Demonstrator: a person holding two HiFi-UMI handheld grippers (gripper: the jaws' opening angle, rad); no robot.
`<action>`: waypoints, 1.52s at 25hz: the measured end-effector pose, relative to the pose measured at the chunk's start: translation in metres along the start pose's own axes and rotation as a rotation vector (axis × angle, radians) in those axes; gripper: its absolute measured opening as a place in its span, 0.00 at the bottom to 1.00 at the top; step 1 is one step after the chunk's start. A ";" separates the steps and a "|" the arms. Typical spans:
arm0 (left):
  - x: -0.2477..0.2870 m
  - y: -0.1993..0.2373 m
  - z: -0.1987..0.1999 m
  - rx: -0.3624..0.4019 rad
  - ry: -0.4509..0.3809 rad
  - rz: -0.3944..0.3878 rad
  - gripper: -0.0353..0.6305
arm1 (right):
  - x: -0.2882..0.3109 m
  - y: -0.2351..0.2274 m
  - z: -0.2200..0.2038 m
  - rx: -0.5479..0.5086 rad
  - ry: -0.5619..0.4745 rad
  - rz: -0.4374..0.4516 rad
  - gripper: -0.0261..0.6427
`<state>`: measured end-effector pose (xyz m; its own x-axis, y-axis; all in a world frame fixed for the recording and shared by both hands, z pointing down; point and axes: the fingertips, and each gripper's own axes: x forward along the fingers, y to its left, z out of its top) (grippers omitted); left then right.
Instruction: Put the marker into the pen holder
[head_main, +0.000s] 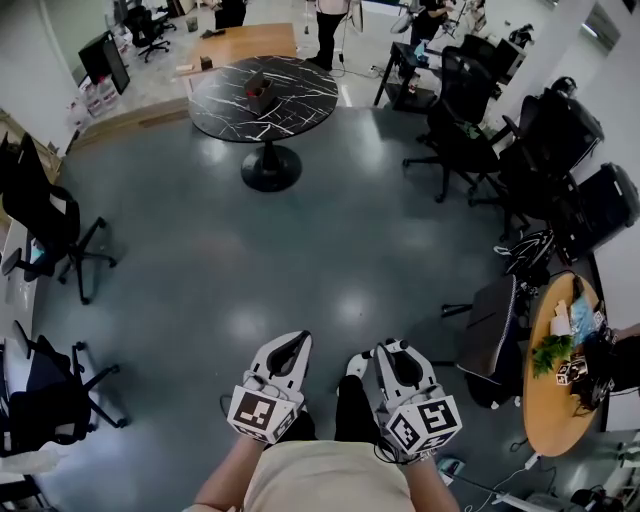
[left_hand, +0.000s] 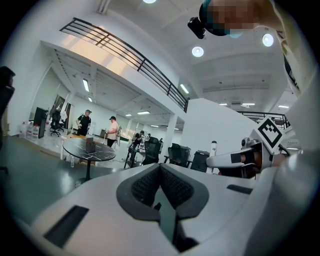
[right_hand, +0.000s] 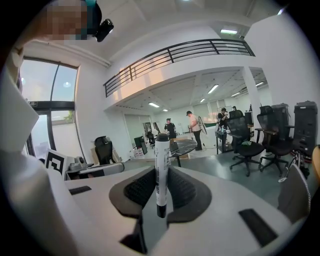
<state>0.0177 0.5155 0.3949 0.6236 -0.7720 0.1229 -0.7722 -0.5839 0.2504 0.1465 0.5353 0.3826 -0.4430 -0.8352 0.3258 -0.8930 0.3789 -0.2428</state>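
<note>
Clamping marker (right_hand: 161, 160) — long axis upright, right tongs (right_hand: 161, 186)

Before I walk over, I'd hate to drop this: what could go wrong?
1. The marker stands tall out of the right tongs, pinched only near its lower end; it may tilt or slip while walking.
2. The pen holder sits far off on the round table, and the chairs flanking the floor could snag you.
</note>
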 end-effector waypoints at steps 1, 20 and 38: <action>0.006 0.002 0.001 0.001 0.000 0.010 0.06 | 0.005 -0.006 0.001 0.004 0.001 0.007 0.16; 0.207 -0.041 0.021 0.073 0.016 0.171 0.06 | 0.079 -0.214 0.076 0.020 0.002 0.161 0.16; 0.333 0.011 0.032 0.048 0.034 0.076 0.06 | 0.164 -0.289 0.108 -0.013 0.044 0.064 0.16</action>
<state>0.2125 0.2441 0.4076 0.5658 -0.8064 0.1721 -0.8221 -0.5356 0.1932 0.3405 0.2456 0.4070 -0.5016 -0.7913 0.3496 -0.8638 0.4360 -0.2526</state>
